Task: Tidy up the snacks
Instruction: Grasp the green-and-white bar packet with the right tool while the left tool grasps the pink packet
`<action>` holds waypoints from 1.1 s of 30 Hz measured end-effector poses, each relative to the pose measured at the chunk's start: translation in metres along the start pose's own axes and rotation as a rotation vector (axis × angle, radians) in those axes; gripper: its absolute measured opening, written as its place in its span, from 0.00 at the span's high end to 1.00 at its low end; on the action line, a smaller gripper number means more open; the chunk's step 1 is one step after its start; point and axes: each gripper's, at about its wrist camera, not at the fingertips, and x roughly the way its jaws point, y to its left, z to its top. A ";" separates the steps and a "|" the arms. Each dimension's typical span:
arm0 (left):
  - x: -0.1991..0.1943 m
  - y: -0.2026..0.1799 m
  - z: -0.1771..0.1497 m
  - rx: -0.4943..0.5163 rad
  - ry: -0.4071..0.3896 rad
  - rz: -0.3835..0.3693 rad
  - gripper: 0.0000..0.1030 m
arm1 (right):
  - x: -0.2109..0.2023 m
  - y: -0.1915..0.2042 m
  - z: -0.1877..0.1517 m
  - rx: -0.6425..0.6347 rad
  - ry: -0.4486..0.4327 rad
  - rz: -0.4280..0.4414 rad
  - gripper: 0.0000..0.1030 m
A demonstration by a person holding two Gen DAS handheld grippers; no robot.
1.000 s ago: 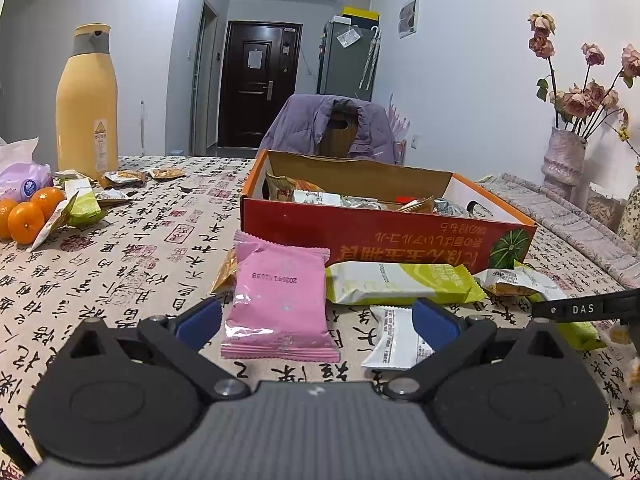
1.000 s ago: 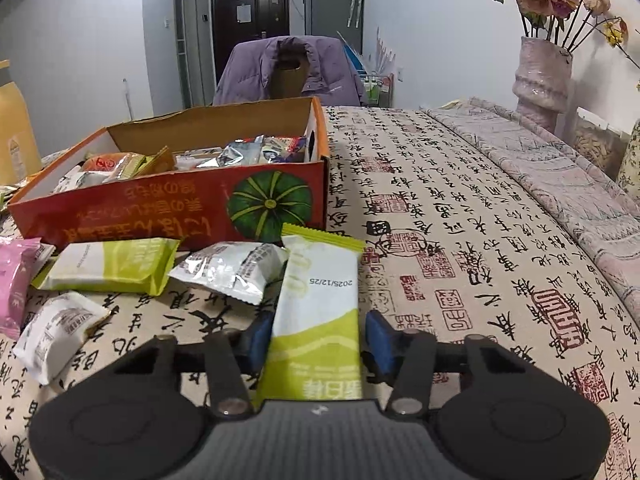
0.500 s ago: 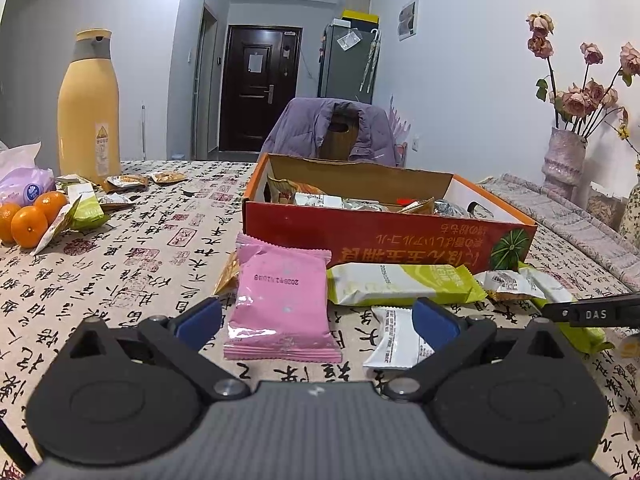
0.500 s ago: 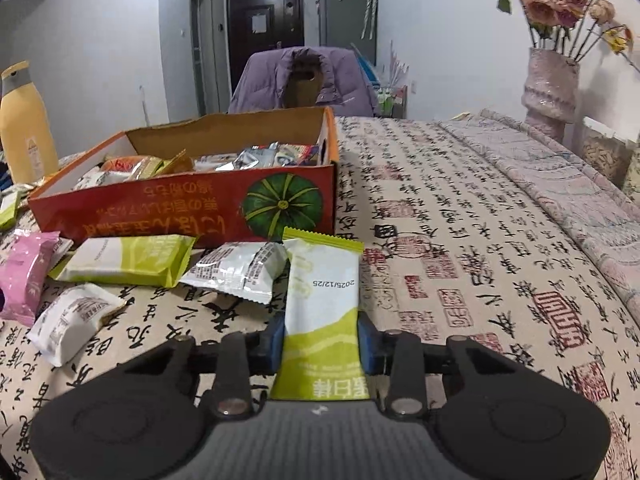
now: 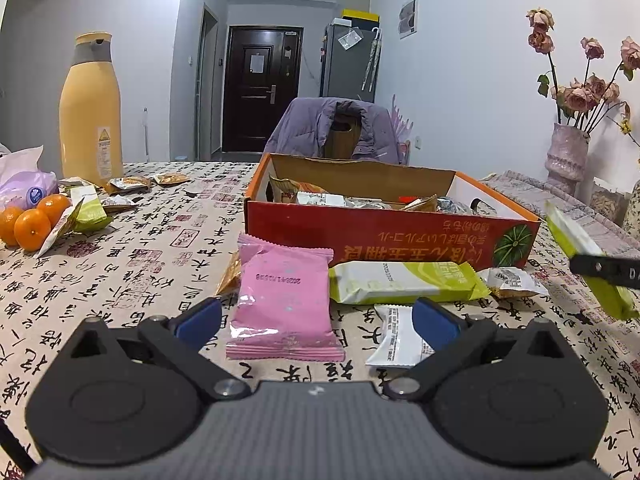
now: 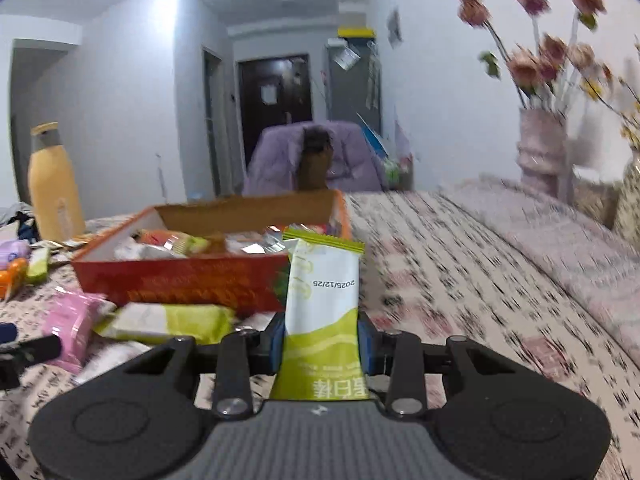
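Left wrist view first: left tool [image 5: 316, 316] parked low over the surface [image 5: 152, 264], blue pads spread wide apart, nothing pinched. Pink snack packet [image 5: 285, 300] lying flat between the pads, not touched by either. White packet [image 5: 400, 340] just beside the right-hand pad. Long green-and-white bar [image 5: 404, 282] resting against the front of the orange snack box [image 5: 384, 236], small silvery packet [image 5: 514, 282] next to it. Box already loaded with wrappers. Way off to the left: yellow bottle [image 5: 90, 108], a few oranges [image 5: 32, 224], more loose wrappers. Vase of dried roses [image 5: 568, 152] far right.

Right wrist view, pretty blurry: right tool [image 6: 322, 342] clamped on a green-and-white snack bar [image 6: 324, 292], pads squeezing its lower half, the jaws only just done closing on it. Bar lifted clear of the surface, standing upright, top edge overlapping the near right corner of the box. Same bar poking in at the right edge of the left view too.
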 end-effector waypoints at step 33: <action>0.070 -0.011 0.029 0.062 0.248 0.150 0.22 | 0.018 0.030 -0.009 -0.070 -0.098 0.059 0.66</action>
